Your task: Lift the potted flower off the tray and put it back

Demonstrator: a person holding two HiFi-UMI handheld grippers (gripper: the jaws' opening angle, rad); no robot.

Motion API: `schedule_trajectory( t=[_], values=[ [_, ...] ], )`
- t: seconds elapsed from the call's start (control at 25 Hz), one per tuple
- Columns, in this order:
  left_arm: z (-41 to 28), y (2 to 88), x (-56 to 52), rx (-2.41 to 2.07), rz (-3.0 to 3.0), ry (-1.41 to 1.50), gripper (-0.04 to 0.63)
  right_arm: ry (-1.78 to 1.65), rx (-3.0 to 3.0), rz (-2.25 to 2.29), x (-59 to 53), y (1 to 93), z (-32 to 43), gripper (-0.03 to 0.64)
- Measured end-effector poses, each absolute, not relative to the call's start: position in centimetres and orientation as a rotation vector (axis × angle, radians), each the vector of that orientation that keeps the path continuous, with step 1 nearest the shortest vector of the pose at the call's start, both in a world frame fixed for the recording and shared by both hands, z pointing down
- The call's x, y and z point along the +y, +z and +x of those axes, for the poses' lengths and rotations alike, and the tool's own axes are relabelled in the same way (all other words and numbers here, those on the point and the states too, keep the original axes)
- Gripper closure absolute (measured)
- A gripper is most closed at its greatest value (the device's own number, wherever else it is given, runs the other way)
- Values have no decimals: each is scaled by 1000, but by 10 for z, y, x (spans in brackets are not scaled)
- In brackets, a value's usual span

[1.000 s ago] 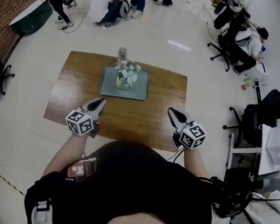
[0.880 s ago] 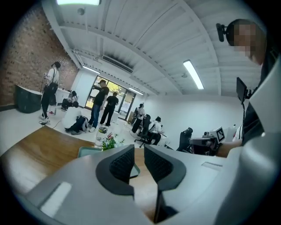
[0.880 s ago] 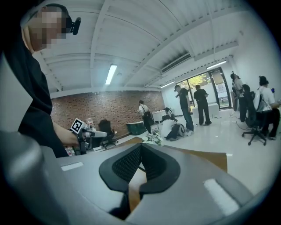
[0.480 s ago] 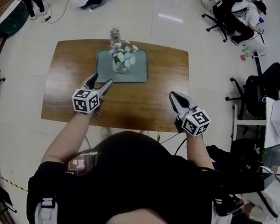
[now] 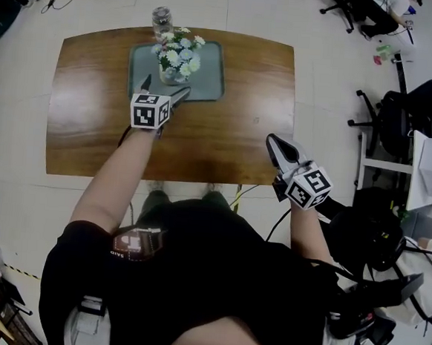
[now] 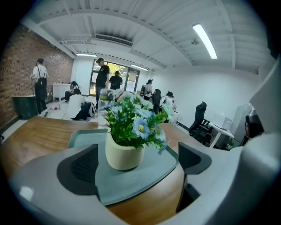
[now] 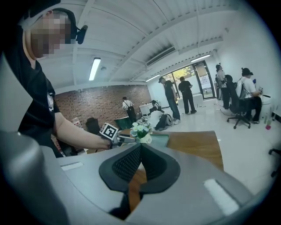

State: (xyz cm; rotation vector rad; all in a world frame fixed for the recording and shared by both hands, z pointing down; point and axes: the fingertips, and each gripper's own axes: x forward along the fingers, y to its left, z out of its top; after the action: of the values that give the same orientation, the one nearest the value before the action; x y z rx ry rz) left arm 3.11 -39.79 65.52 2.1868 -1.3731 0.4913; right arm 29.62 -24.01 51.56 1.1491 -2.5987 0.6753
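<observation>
Curving cream pot [image 6: 124,154] on flat tray [image 6: 151,170]

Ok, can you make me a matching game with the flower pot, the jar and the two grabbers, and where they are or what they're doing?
Things:
1 potted flower
2 glass jar
3 left gripper
4 right gripper

States:
A jaws shut, empty
B on the tray
C jaws wide apart
D on the table, behind the tray

Pairs: 1-B, 2-D, 3-C, 4-A.

The left gripper's jaws have just been opening. Its pads touch nothing, with the potted flower just ahead.
</observation>
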Motion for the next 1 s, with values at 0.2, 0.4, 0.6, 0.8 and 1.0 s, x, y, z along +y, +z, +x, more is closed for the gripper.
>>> schedule_trajectory(
  t=[0.2, 0.4, 0.6, 0.8, 1.0],
  values=[
    [34, 696, -425, -1453, 2121, 529, 26, 708, -2573, 1133, -244, 535, 308, 601],
    [33, 714, -447, -1548, 2064, 572, 20, 732, -2582, 1101, -247, 551, 306, 601],
    [30, 716, -471, -1629, 2040, 582, 21, 751, -2579, 1077, -246, 564, 304, 601],
    [26, 713, -485, -1690, 2002, 581, 67, 760, -2549, 1082, -241, 572, 312, 601],
    [26, 711, -488, -1657, 2039, 578, 77, 761, -2537, 1100, -240, 571, 317, 601]
  ],
)
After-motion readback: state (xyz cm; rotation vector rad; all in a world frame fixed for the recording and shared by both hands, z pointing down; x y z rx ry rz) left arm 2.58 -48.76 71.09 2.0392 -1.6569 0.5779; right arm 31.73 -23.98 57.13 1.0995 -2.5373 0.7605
